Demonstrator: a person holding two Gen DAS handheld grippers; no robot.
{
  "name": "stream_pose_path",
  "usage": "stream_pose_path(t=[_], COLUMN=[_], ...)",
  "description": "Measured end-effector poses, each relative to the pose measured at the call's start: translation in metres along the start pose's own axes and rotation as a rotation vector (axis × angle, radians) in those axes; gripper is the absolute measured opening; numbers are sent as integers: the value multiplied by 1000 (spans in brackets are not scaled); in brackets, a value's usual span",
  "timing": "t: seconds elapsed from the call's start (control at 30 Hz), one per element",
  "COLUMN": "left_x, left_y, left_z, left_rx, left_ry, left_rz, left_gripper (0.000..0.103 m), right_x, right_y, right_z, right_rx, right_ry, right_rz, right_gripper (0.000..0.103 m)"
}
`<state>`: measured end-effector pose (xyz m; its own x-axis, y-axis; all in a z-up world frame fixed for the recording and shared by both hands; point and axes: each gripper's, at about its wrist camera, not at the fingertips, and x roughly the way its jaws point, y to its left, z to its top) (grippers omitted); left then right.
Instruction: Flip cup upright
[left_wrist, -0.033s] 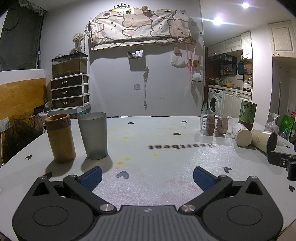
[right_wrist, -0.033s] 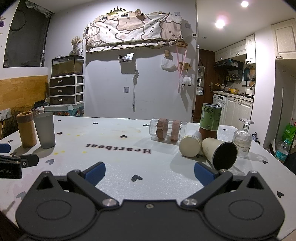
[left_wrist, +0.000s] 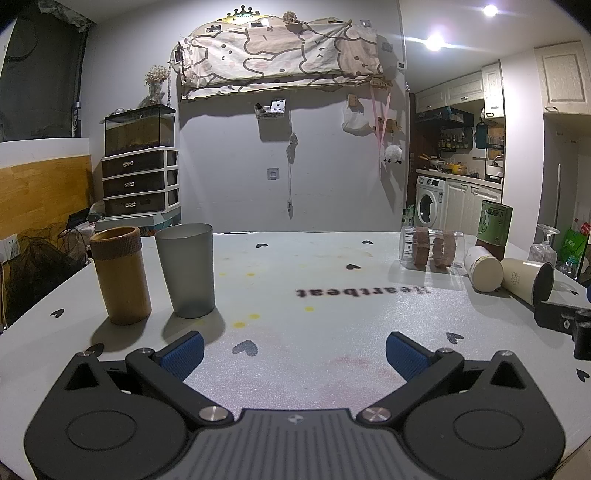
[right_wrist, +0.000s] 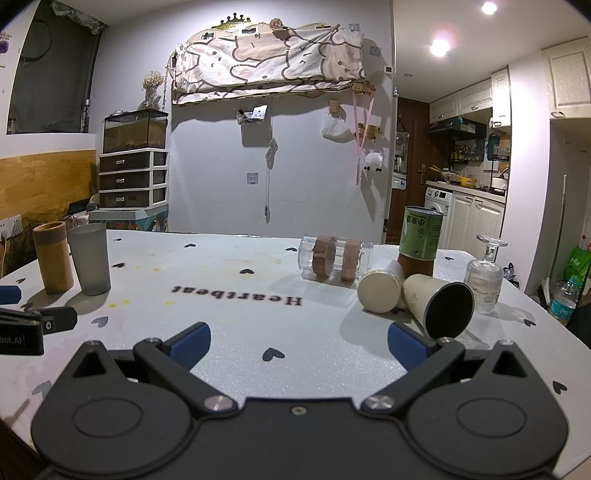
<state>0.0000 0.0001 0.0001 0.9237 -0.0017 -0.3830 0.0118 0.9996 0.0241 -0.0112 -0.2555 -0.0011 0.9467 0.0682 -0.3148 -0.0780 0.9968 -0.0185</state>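
Two cream paper cups lie on their sides on the white table (right_wrist: 258, 325): one with its dark mouth toward me (right_wrist: 439, 301) (left_wrist: 528, 280), one showing its base (right_wrist: 380, 284) (left_wrist: 484, 267). A clear glass (right_wrist: 334, 256) (left_wrist: 428, 247) with brown bands also lies on its side. A stemmed glass (right_wrist: 484, 273) stands upside down. My right gripper (right_wrist: 297, 343) is open and empty, short of the cups. My left gripper (left_wrist: 293, 350) is open and empty, near an upright grey tumbler (left_wrist: 186, 269) and an upright wooden cup (left_wrist: 120, 273).
A green tin (right_wrist: 421, 236) stands on a brown base behind the paper cups. The left gripper's body shows at the left edge of the right wrist view (right_wrist: 33, 325); the right gripper's shows at the right edge of the left wrist view (left_wrist: 565, 325). The table edge curves close on the right.
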Motion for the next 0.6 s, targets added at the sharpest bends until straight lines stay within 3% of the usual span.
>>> stream_pose_path(t=[0.6], left_x=[0], left_y=[0], left_z=[0], left_rx=[1], left_ry=[-1], left_rz=[-1], left_gripper=[103], right_x=[0], right_y=[0], right_z=[0], right_rx=[2], right_ry=[1], right_rz=[0], right_gripper=[103])
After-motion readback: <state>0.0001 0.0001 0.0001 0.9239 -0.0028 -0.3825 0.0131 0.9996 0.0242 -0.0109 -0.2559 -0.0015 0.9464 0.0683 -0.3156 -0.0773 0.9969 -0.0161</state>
